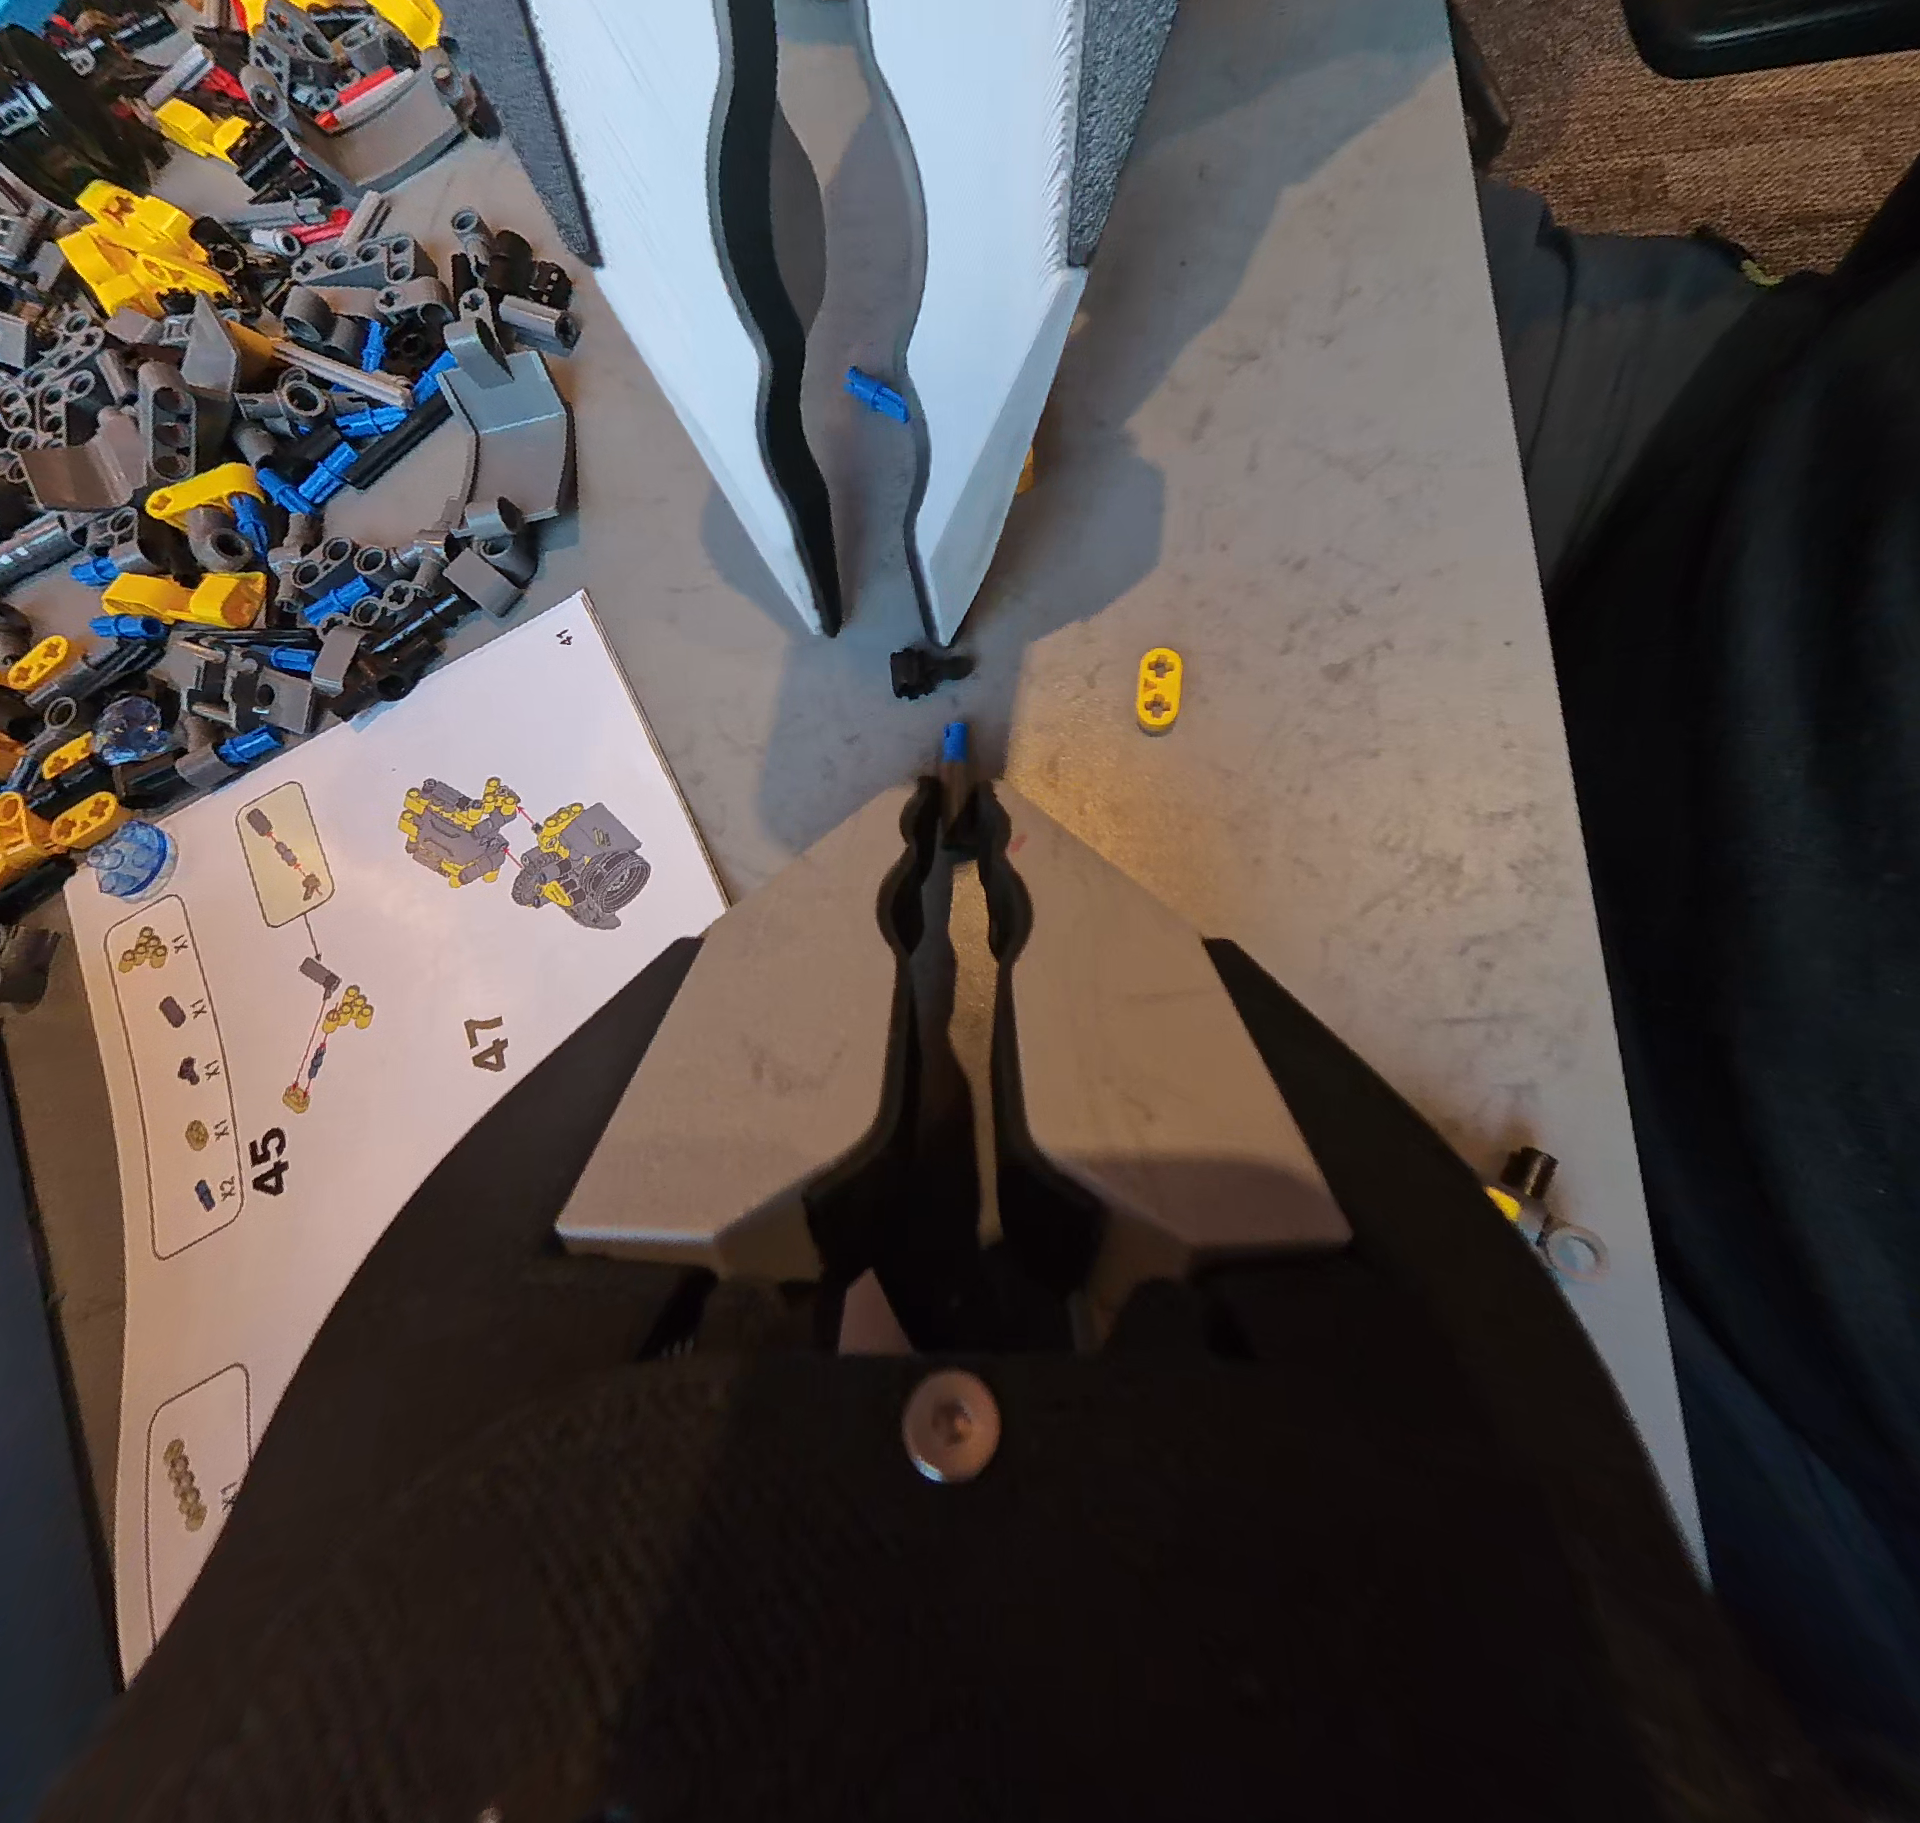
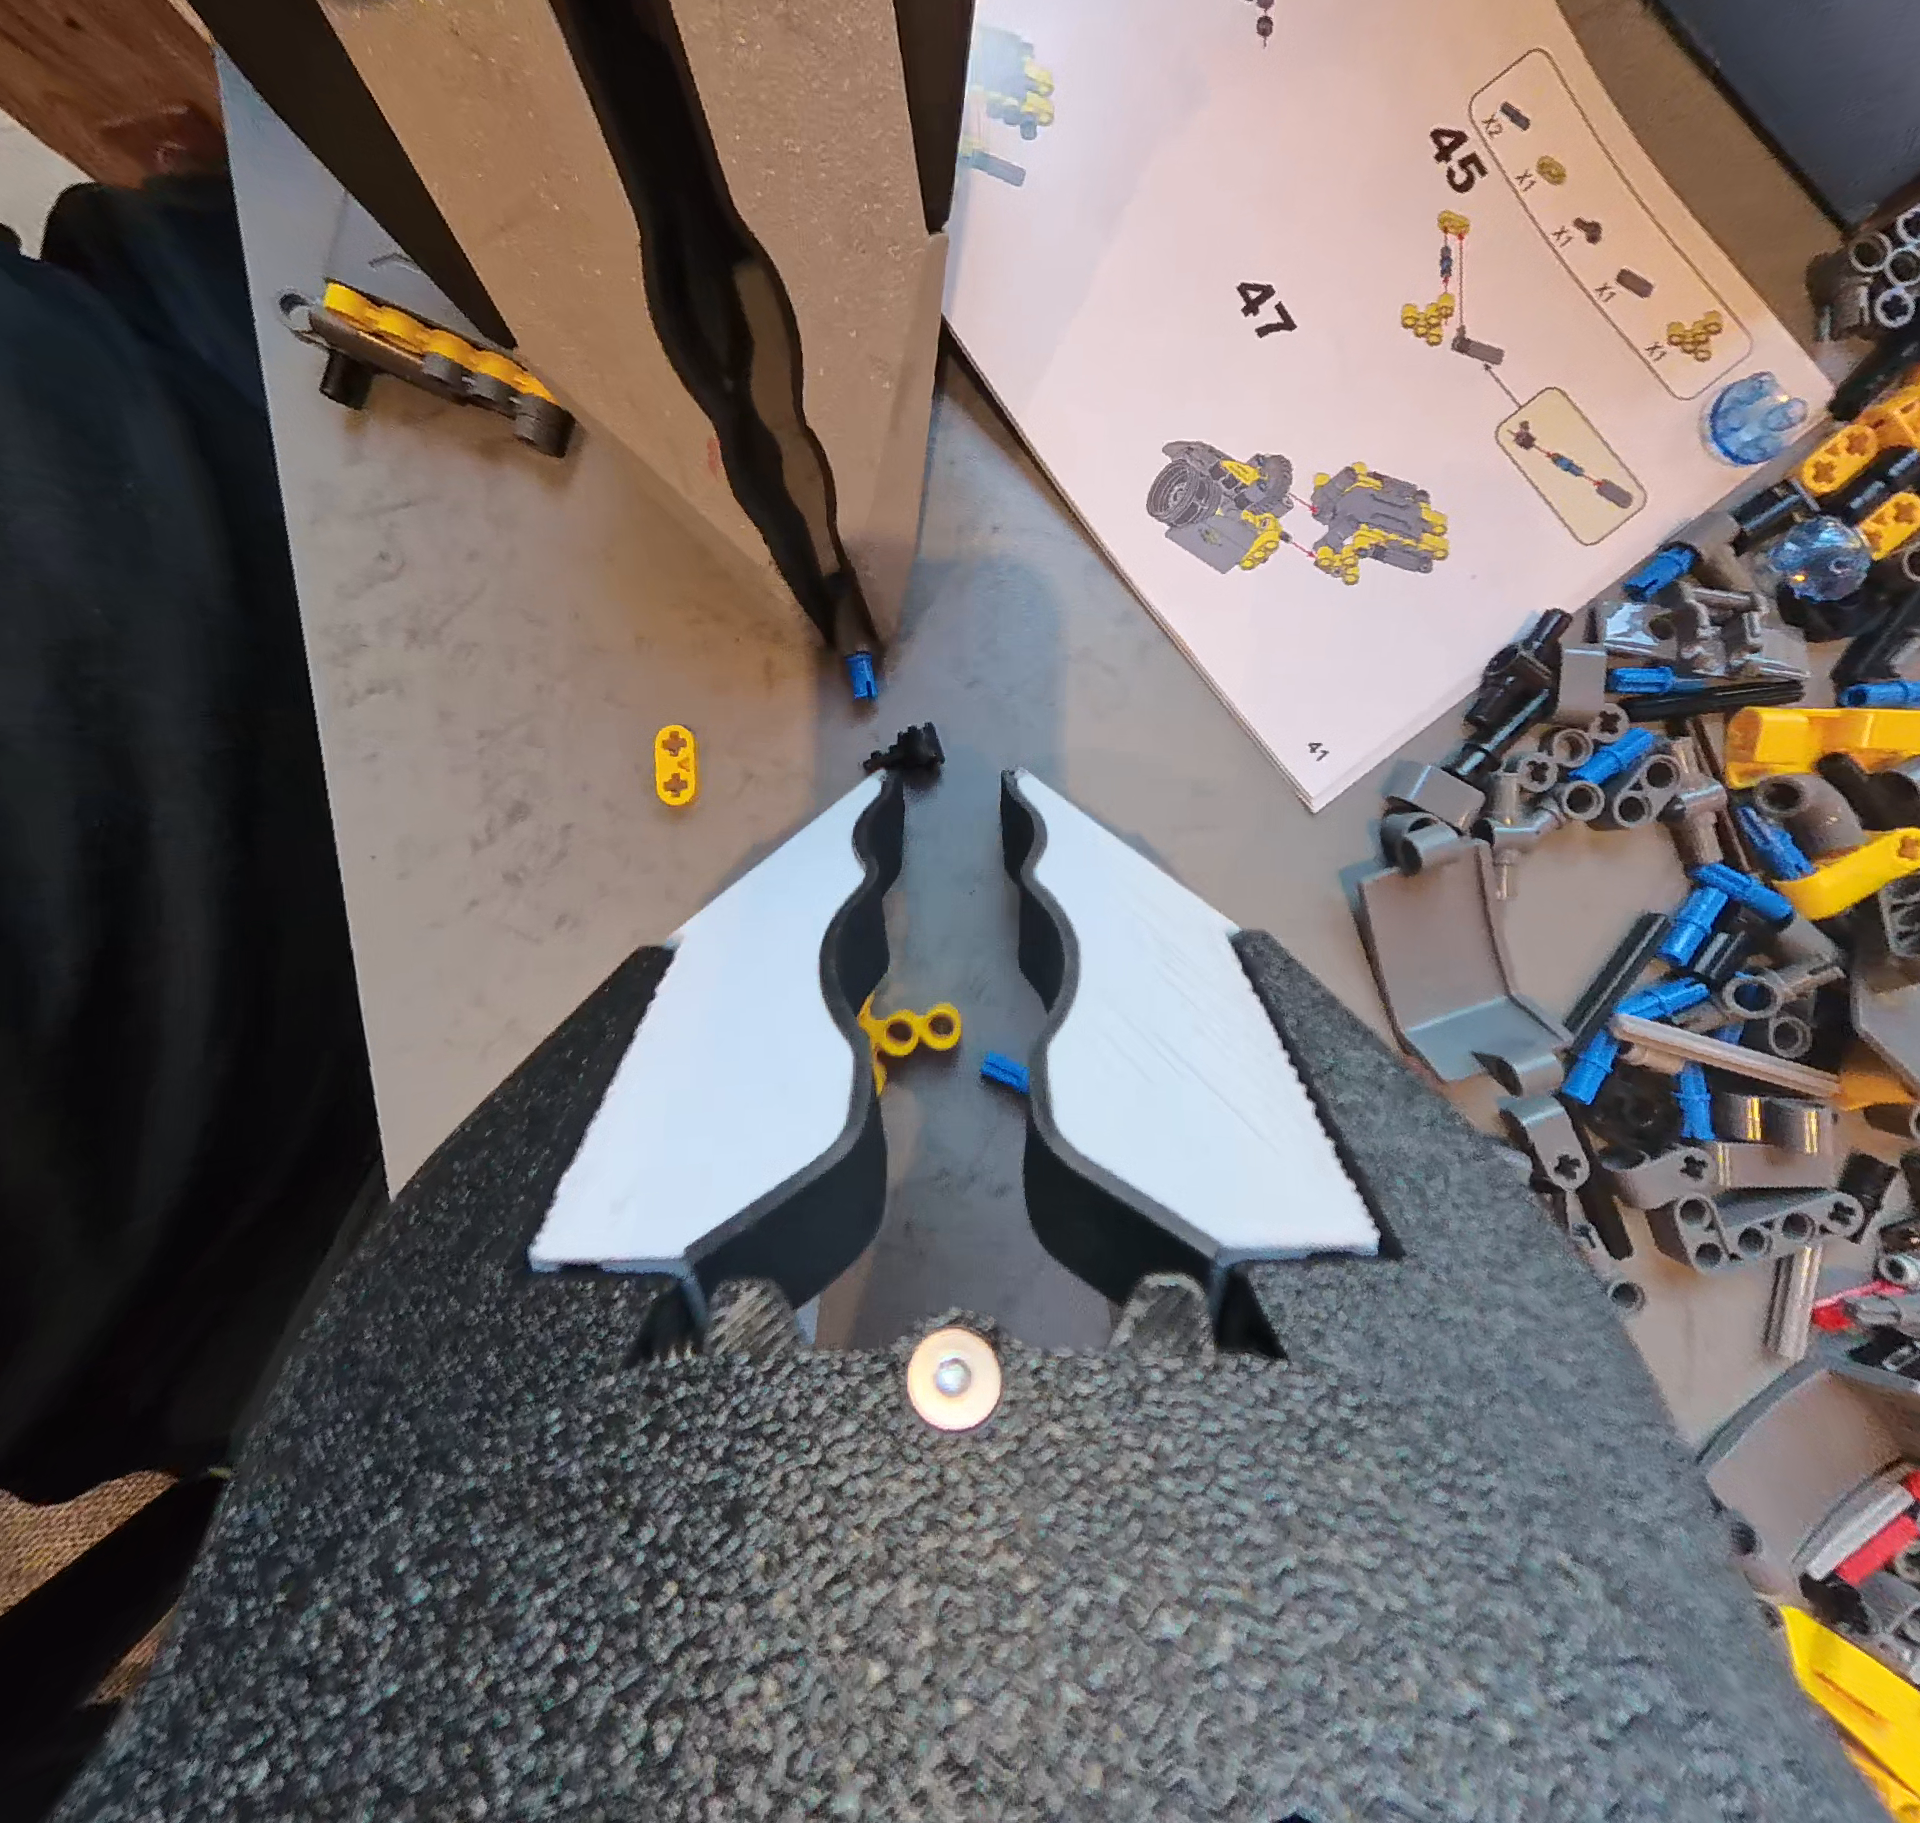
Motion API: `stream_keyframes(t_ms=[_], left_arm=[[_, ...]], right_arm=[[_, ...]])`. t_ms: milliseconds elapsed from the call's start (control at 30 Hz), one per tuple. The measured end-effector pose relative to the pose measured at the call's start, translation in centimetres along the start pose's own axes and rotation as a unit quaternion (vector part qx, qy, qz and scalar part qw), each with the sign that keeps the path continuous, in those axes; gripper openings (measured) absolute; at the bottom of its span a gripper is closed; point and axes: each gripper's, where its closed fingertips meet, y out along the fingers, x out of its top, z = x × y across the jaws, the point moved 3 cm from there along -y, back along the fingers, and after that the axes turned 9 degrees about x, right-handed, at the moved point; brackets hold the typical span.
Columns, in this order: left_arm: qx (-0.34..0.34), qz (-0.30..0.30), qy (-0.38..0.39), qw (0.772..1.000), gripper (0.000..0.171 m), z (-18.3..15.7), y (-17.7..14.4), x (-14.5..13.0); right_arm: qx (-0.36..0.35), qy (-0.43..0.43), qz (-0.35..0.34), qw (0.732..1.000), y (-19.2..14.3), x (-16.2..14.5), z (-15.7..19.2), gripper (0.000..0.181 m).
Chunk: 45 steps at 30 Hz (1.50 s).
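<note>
A heap of loose building pieces (image 1: pixel 208 371) in grey, black, yellow and blue occupies the far left of the table (image 1: pixel 1299 423). Just beside it lies an open instruction sheet (image 1: pixel 436 942), with some pieces resting on its edge. In the middle, the left gripper (image 1: pixel 951 797) has its grey fingers drawn almost together. They clamp a blue-tipped pin (image 1: pixel 953 739), and only the blue end projects past the fingertips. Directly ahead of that end lies a small black connector (image 1: pixel 925 672), near the pin but not touching it. The right gripper (image 2: pixel 948 781) faces the left one from the opposite side. Its white fingers are parted about halfway and grip nothing. The connector sits just beside one fingertip; actual contact cannot be confirmed. A loose blue pin (image 1: pixel 876 393) and a yellow three-hole piece (image 2: pixel 914 1030) lie on the table between the white fingers. To the right, a flat yellow two-hole link (image 1: pixel 1160 691) lies alone, well apart from the heap. A short yellow-and-grey assembly (image 2: pixel 436 365) rests near the table edge.
</note>
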Motion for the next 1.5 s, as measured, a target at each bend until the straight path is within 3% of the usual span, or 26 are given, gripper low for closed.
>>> stream_keyframes(t_ms=[1500], left_arm=[[0.005,0.001,-0.002,1.000,0.004,0.12,-0.02,0.00]], right_arm=[[0.019,0.002,-0.007,1.000,-0.15,-0.36,0.41,0.012]])
